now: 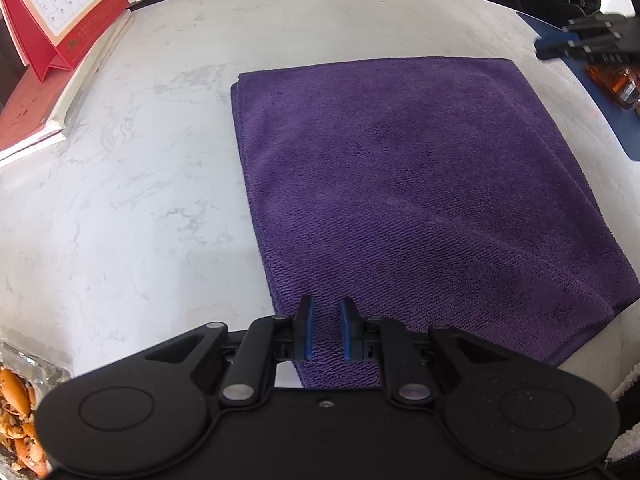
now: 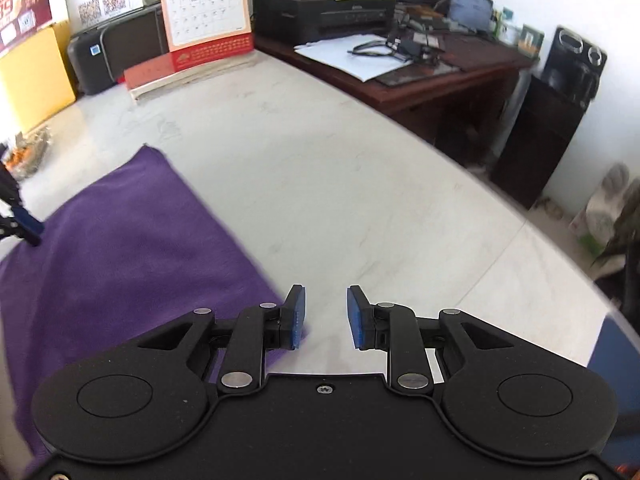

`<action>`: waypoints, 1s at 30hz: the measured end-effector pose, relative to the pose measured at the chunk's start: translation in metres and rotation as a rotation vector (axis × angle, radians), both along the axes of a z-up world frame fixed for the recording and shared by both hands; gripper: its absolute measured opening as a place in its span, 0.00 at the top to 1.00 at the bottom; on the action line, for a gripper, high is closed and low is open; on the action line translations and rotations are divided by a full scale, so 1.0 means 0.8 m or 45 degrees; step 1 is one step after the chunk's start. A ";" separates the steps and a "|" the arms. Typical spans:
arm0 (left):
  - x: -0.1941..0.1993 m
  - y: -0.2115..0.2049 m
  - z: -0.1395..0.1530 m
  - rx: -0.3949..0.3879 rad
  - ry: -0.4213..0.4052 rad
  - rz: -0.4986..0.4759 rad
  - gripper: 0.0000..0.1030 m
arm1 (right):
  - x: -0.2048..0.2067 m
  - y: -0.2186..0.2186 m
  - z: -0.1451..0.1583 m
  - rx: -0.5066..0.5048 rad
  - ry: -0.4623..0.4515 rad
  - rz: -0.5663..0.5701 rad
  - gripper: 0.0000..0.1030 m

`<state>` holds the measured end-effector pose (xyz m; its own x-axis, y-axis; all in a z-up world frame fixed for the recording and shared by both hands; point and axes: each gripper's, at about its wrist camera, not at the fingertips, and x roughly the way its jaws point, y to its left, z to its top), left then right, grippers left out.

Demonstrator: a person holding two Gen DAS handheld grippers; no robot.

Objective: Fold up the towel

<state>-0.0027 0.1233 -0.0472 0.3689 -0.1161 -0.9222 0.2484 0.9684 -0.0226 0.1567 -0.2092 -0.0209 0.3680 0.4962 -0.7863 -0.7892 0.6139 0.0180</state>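
On the white marbled desk (image 1: 132, 184) the purple towel (image 1: 420, 192) lies flat as a neat rectangle — stacked layers show at its far-left corner, so it is already folded at least once; whether more folds are due cannot be told. Left claw (image 1: 326, 330) hovers over the near edge, blue pads slightly parted, pinching nothing. Towel is plush microfibre with a fine ribbed nap, soft creases, squared edges. Desk is smooth, hard, veined stone-look. Right claw (image 2: 326, 316) — spread wide, empty — sits just off the towel's right edge over bare desk. A red desk calendar (image 1: 60, 12) stands far left.
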 end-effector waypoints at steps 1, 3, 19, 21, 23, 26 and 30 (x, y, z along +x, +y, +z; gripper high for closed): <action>-0.002 -0.002 0.006 0.004 -0.017 -0.002 0.88 | -0.008 -0.007 -0.001 0.025 0.022 -0.035 0.77; -0.013 -0.010 0.027 -0.059 -0.063 -0.002 0.88 | -0.028 -0.005 -0.005 0.062 0.034 -0.046 0.68; -0.118 -0.147 0.034 -0.283 -0.065 -0.251 0.87 | -0.172 -0.094 0.042 0.880 0.214 -0.426 0.00; -0.127 -0.148 0.038 -0.276 -0.076 -0.249 0.87 | -0.184 -0.106 0.062 0.973 0.215 -0.404 0.00; -0.134 -0.147 0.042 -0.280 -0.082 -0.235 0.87 | -0.197 -0.114 0.085 1.045 0.179 -0.368 0.00; -0.145 -0.147 0.044 -0.292 -0.083 -0.210 0.86 | -0.212 -0.121 0.104 1.234 0.130 -0.234 0.00; -0.159 -0.151 0.047 -0.274 -0.075 -0.193 0.83 | -0.176 -0.132 0.073 1.803 0.552 0.112 0.00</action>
<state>-0.1300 0.0026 -0.0095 0.3845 -0.3651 -0.8478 0.3975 0.8944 -0.2049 0.0159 -0.3151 0.0377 0.1654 0.9327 0.3204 -0.5991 -0.1631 0.7839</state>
